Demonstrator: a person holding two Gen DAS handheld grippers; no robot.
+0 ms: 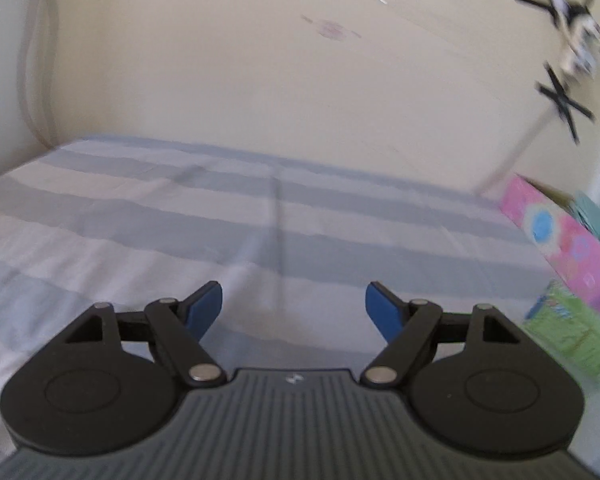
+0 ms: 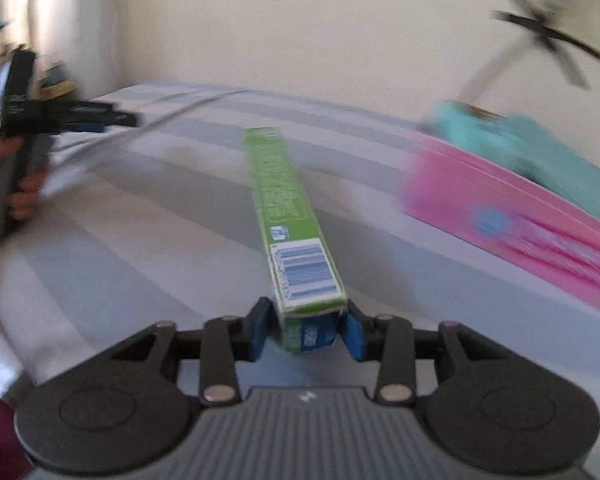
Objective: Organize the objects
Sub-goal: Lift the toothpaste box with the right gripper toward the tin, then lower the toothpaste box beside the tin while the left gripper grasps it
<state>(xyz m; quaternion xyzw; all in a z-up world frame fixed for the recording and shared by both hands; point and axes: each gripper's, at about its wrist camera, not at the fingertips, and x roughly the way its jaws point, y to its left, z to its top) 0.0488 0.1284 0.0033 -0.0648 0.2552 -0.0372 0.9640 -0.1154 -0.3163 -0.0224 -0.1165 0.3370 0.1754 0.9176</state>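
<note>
Blue rubbery fingers (image 2: 260,332) of my right gripper (image 2: 306,330) clamp the near end of a long, slim green cardboard carton (image 2: 288,208), which juts forward above the grey-and-white striped bedsheet (image 2: 140,240), its barcode panel facing up and its print too blurred to read. My left gripper (image 1: 294,308) hangs over the same sheet with its blue pads (image 1: 206,310) spread wide and nothing between them. At that view's right edge sit a glossy pink flowered box (image 1: 560,236) and a green carton's end (image 1: 572,336).
</note>
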